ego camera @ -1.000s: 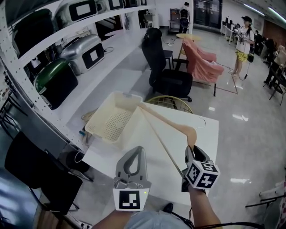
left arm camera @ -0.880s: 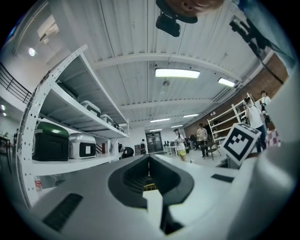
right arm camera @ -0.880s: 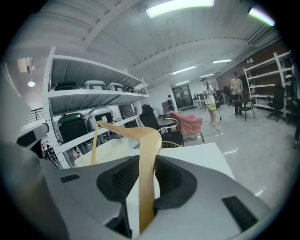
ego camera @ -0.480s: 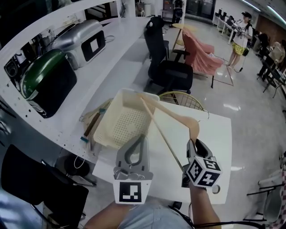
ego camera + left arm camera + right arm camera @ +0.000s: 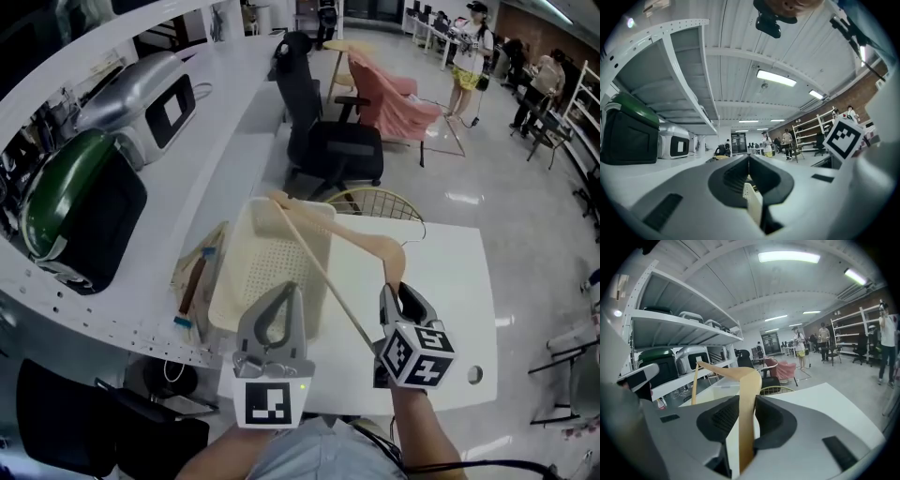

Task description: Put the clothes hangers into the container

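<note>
The right hand-held gripper (image 5: 392, 292) is clamped on a wooden clothes hanger (image 5: 356, 241). In the right gripper view the hanger's flat wooden arm (image 5: 740, 376) stands upright between the two jaws, which press on it from both sides. From that grip the hanger reaches away over the white table (image 5: 441, 309). Its far end lies above the far rim of the cream perforated container (image 5: 267, 258); whether it touches the rim cannot be told. The container sits on the left part of the table, next to the long white shelf with a green and a silver appliance. The left hand-held gripper (image 5: 283, 289) is level, with its tips over the near part of the container. In the left gripper view its jaws (image 5: 749, 158) meet at the tips and grip nothing, and a strip of the perforated container shows through the hollow behind them. A black office chair (image 5: 328, 150) stands beyond the table.
</note>
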### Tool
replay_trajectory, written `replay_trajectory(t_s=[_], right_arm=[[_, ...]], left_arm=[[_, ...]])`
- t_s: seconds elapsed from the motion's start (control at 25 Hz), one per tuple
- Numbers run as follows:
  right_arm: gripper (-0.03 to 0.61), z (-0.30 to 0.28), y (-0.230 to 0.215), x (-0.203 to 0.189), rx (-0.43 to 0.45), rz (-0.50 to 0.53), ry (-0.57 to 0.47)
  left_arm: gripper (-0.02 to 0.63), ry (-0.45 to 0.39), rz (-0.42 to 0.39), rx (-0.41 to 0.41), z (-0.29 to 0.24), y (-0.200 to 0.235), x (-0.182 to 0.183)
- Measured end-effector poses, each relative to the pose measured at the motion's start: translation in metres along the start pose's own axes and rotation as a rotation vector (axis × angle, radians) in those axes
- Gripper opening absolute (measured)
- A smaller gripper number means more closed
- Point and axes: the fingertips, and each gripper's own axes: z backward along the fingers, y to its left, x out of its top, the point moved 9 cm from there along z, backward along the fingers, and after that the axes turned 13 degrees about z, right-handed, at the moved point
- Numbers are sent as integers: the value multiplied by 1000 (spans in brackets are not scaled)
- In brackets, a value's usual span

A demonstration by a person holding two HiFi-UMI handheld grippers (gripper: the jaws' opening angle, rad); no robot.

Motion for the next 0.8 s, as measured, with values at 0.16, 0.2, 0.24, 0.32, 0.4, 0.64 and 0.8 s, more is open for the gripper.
replay_trajectory(t_s=[0.16,0.2,0.24,0.32,0.4,0.64,0.8], right_arm=[[112,3,-2,-2,-6,1,7],[112,3,-3,-3,-6,-1,6],[112,2,-5,-4,-6,-3,4],[112,0,-9,-4,0,-7,4],[112,2,-12,-5,15,-5,11],[112,1,-24,-3,13,-8,11],[112,-10,-17,-4,2,2,28]], left_arm=[[12,8,8,-3,1,-4,-3],[12,10,2,0,0,-5,-4],[12,10,-3,4,-1,-6,-4],[12,3,-5,19,-3,-7,-3],[12,-1,-5,46,-2,-9,-1],[12,-4,-40,61,-3,-14,2],[12,-11,-31,51,-8,-1,1]])
